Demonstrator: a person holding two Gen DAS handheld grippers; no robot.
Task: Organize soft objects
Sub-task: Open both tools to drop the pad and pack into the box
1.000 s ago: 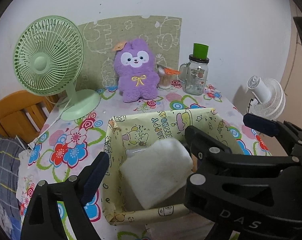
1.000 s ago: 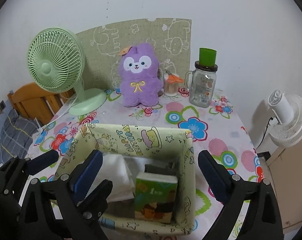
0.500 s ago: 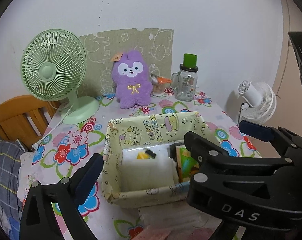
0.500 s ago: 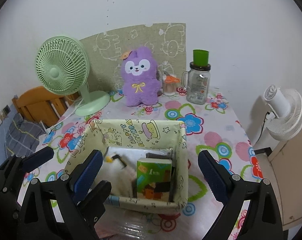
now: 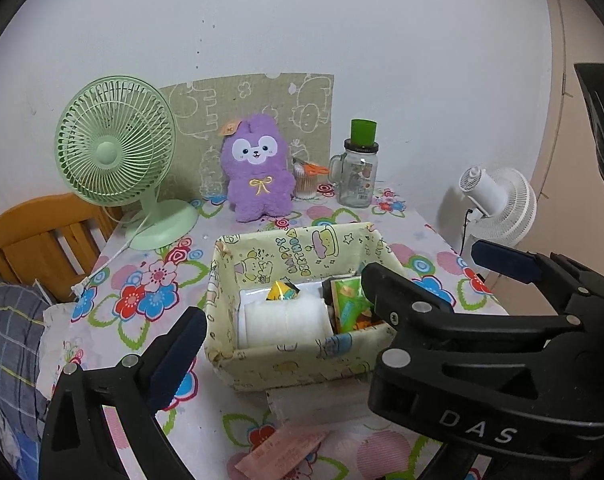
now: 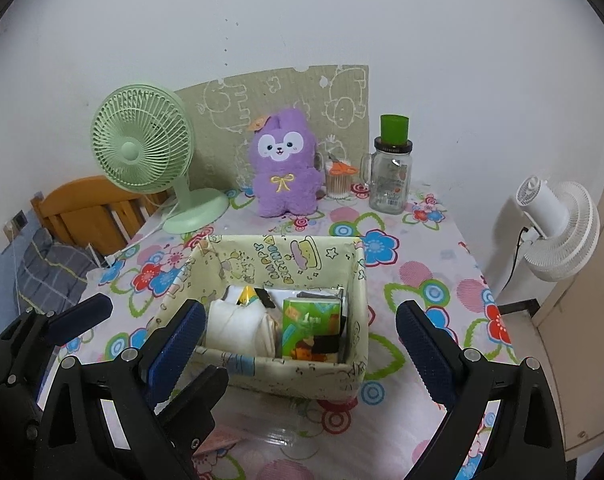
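Left wrist view looks down on a table under a flower-print cloth (image 5: 150, 292), where a pale yellow cartoon-print fabric box (image 5: 302, 364) stands near the front edge. Inside it, a folded white soft cloth (image 5: 286, 320) lies on the left and a green tissue pack (image 5: 348, 304) stands upright on the right, just beside it.

The left gripper (image 5: 282, 300) hangs in front of the box with its 2 jaws spread wide and nothing between the pads. The right gripper (image 6: 300, 332) is likewise wide open and empty, its blue pads (image 6: 424, 344) flanking the box without touching it.

Along the back edge sit a purple plush rabbit (image 5: 258, 172), upright against a green cartoon-print board (image 5: 206, 108), a mint green desk fan (image 5: 116, 148) at the back left corner, and a clear glass jar with a green lid (image 5: 360, 168) to the right. A white fan (image 6: 558, 228) stands off the table's right edge.
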